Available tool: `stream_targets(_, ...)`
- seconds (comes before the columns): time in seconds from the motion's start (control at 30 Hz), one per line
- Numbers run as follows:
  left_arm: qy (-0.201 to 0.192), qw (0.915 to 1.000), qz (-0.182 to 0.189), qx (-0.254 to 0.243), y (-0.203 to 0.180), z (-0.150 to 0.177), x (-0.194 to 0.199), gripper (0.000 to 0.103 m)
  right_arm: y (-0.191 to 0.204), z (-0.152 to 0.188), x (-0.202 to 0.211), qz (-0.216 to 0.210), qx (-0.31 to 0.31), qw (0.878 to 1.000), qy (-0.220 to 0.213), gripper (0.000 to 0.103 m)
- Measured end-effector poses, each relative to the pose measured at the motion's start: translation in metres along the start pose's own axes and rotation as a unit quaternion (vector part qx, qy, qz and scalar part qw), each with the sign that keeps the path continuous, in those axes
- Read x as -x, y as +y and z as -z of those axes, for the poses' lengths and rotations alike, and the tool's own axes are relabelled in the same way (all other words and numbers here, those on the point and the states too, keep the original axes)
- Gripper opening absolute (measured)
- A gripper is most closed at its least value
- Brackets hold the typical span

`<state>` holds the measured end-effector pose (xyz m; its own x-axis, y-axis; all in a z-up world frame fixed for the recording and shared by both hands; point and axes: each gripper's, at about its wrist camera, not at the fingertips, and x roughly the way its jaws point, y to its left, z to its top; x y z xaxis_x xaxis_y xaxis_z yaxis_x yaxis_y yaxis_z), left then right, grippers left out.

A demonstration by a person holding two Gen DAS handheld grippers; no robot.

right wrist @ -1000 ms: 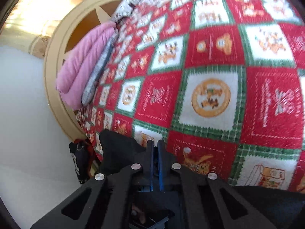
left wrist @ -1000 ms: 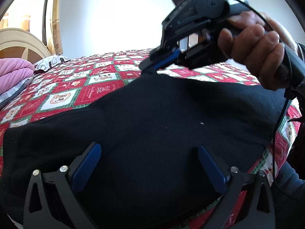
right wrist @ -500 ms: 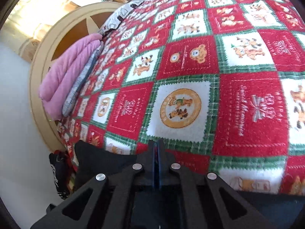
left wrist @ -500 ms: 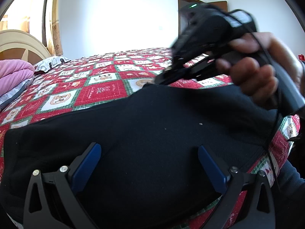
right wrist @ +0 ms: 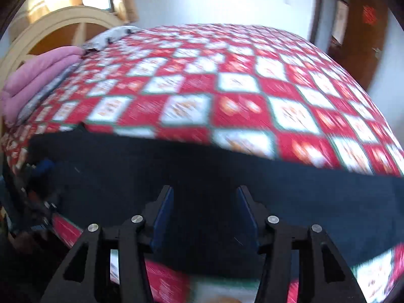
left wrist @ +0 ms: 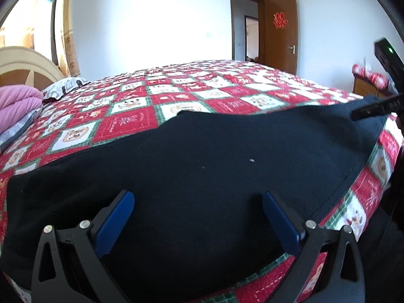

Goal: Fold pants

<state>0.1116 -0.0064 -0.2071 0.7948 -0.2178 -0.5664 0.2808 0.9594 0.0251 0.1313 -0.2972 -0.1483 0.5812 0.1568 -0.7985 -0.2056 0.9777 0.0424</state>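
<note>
Black pants (left wrist: 202, 176) lie flat across the near edge of the bed, doubled into a wide dark band; they also show in the right wrist view (right wrist: 214, 171). My left gripper (left wrist: 197, 202) is open and empty, its blue pads low over the fabric. My right gripper (right wrist: 204, 199) is open and empty above the pants; this view is blurred by motion. Part of the right gripper's body (left wrist: 378, 101) shows at the right edge of the left wrist view.
The bed carries a red, white and green patchwork quilt (left wrist: 192, 93). A folded pink blanket (left wrist: 17, 106) and a pillow (left wrist: 63, 85) lie by the headboard (right wrist: 58, 30). An open brown door (left wrist: 279, 32) stands behind the bed.
My right gripper let go of the pants' far edge, opened, and swung back to the right. The fabric now lies flat. My left gripper stayed open in place.
</note>
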Motion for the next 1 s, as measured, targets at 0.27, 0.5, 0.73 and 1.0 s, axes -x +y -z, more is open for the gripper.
stream_targets(0.27,0.0,1.0,-0.003,-0.007,-0.002,0.003,0.0,0.103,-0.042,0.045,-0.019,-0.004,-0.037,0.999,-0.003,0.054)
stream_targets(0.5,0.011,0.9997,-0.02,0.011,0.016,0.001,0.011,0.103,-0.054,0.042,0.009,-0.048,-0.081,0.995,-0.039,0.055)
stream_targets(0.73,0.01,0.9975,-0.044,0.055,0.052,0.003,0.016,0.103,-0.136,0.05,0.056,-0.005,-0.225,0.966,-0.123,0.055)
stream_targets(1.0,0.019,0.9978,-0.05,0.039,0.05,0.007,0.012,0.103,-0.204,0.074,0.073,0.014,-0.33,0.931,-0.154,0.055)
